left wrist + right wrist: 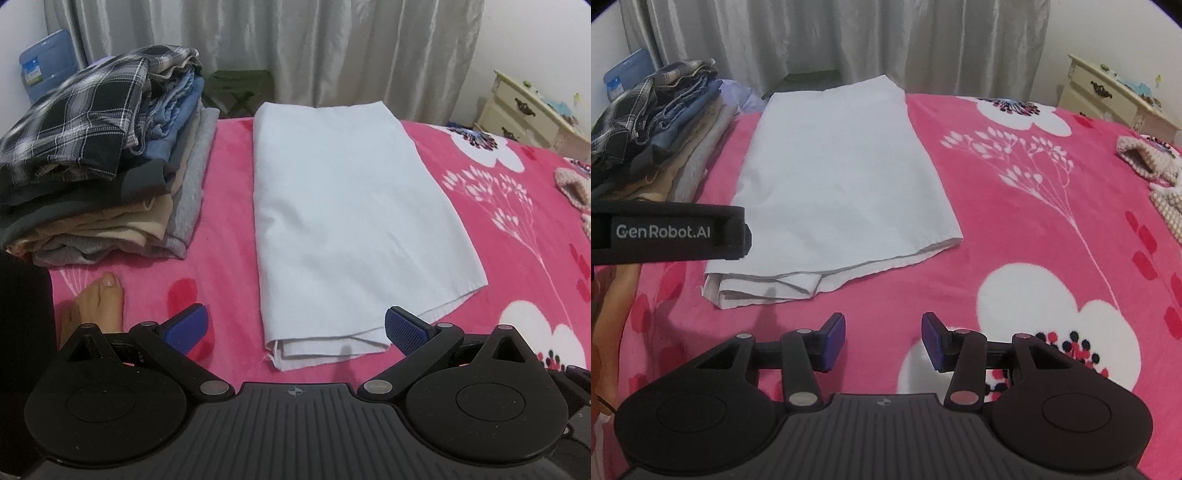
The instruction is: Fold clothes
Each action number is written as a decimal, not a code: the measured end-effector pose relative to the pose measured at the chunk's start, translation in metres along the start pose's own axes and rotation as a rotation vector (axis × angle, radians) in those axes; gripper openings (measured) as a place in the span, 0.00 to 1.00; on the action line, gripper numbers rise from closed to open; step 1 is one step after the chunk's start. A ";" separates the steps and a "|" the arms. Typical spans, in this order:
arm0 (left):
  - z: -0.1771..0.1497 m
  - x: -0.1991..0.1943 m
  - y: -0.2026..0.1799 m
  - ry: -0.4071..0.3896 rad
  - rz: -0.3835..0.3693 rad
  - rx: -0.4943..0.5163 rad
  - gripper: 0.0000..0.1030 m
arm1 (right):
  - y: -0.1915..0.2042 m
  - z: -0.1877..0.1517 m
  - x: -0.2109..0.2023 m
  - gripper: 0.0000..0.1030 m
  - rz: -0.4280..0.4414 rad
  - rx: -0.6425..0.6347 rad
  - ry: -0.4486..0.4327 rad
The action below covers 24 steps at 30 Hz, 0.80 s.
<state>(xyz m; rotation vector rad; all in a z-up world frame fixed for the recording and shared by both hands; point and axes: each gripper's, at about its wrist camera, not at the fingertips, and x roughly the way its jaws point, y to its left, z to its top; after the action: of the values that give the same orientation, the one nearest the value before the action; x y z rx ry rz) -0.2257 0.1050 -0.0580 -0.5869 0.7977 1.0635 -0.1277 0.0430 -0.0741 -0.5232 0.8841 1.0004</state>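
Observation:
A pale white-blue garment (343, 221) lies folded into a long strip on the pink flowered blanket (517, 221); its layered near end faces me. It also shows in the right wrist view (834, 184). My left gripper (295, 330) is wide open and empty, its blue pads either side of the garment's near end, just above it. My right gripper (883, 341) is open and empty, over the blanket in front of and to the right of the garment's near edge. The left gripper's body (665, 232) shows at the left of the right wrist view.
A stack of folded clothes (96, 158) topped by a plaid shirt stands left of the garment. A bare foot (99, 306) rests on the blanket at near left. A knitted item (1152, 166) lies far right. A cream nightstand (528, 110), curtains and a water jug (48, 62) stand behind.

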 end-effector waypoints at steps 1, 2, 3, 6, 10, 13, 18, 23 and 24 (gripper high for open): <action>-0.001 0.000 -0.001 0.002 -0.001 0.001 1.00 | 0.000 -0.001 0.000 0.47 -0.003 -0.003 0.003; -0.001 0.000 -0.001 0.004 -0.002 0.002 1.00 | 0.001 -0.002 0.001 0.47 -0.006 -0.007 0.005; -0.002 0.001 -0.002 0.006 -0.002 0.003 1.00 | 0.001 -0.003 0.001 0.47 -0.008 -0.008 0.007; -0.003 0.002 -0.003 0.010 -0.004 0.004 1.00 | 0.000 -0.004 0.002 0.47 -0.013 -0.006 0.011; -0.003 0.004 -0.002 0.017 -0.003 0.000 1.00 | -0.003 -0.003 0.005 0.47 -0.019 0.002 0.017; -0.003 0.005 -0.001 0.020 0.000 -0.004 1.00 | -0.004 -0.002 0.006 0.47 -0.020 0.007 0.017; -0.001 0.007 0.002 0.024 0.003 -0.012 1.00 | -0.003 0.000 0.007 0.47 -0.023 0.004 0.016; -0.001 0.007 0.003 0.028 0.003 -0.018 1.00 | -0.003 0.003 0.008 0.47 -0.026 0.004 0.014; -0.001 0.008 0.004 0.030 0.003 -0.019 1.00 | -0.002 0.003 0.008 0.47 -0.026 0.004 0.014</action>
<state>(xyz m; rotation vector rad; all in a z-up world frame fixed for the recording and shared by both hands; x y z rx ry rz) -0.2272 0.1099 -0.0649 -0.6188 0.8155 1.0679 -0.1223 0.0480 -0.0789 -0.5373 0.8892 0.9719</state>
